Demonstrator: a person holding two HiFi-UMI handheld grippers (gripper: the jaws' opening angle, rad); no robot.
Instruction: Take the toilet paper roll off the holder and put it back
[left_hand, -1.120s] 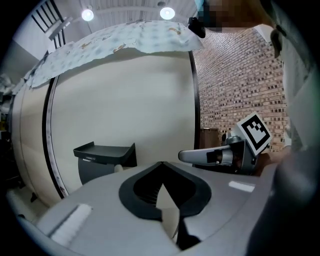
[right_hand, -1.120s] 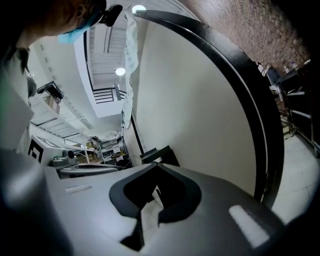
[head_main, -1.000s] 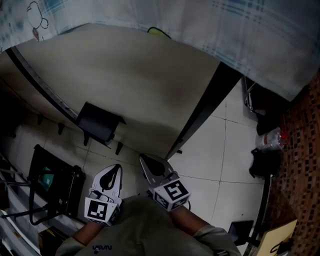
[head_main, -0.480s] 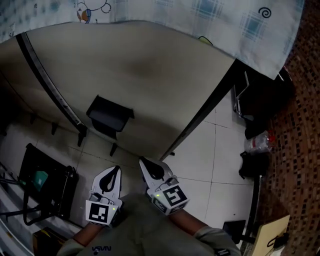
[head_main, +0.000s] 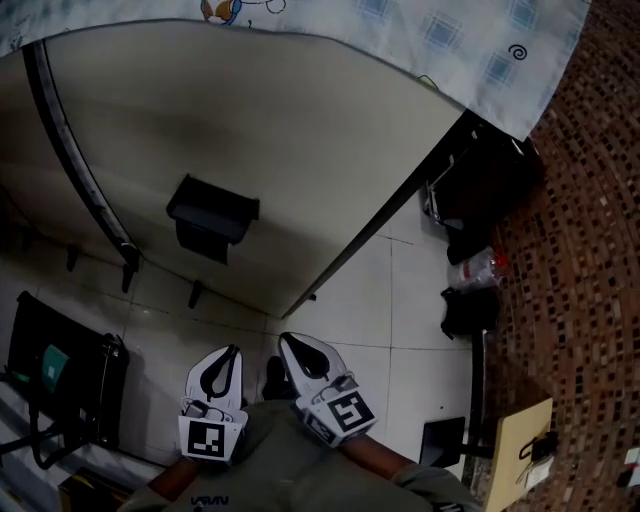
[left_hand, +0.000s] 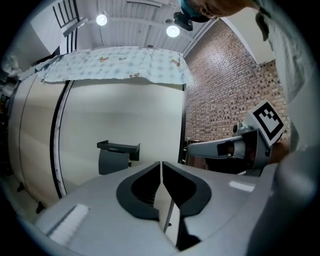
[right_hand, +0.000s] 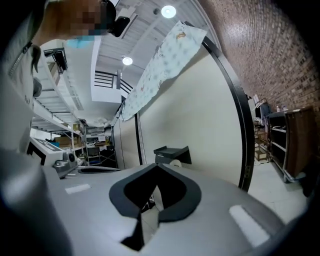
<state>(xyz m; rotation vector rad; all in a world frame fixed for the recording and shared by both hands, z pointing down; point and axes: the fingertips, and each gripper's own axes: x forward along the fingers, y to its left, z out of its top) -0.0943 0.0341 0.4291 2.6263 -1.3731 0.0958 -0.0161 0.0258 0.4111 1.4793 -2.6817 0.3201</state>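
Observation:
A black toilet paper holder (head_main: 213, 215) is fixed on the beige wall panel (head_main: 300, 150), well ahead of both grippers. In the right gripper view the holder (right_hand: 172, 151) shows a white roll (right_hand: 175, 163) under its lid. The left gripper view shows the holder (left_hand: 118, 148) with the roll (left_hand: 110, 163) in shadow beneath it. My left gripper (head_main: 222, 360) and right gripper (head_main: 298, 348) are held side by side close to my body, pointing towards the wall. Both are shut with nothing between the jaws. The right gripper (left_hand: 195, 148) also shows in the left gripper view.
A black vertical strip (head_main: 375, 230) ends the panel on the right. Beyond it on the tiled floor are a clear plastic bottle (head_main: 478, 268) and a black bag (head_main: 468, 310), beside a brick wall (head_main: 580, 220). A black cart (head_main: 55, 375) stands at the left. A patterned cloth (head_main: 420, 30) hangs over the panel's top.
The head view has swung, so the holder and panel sit a little higher and further left. Both grippers stay shut and low near my body, hardly moved.

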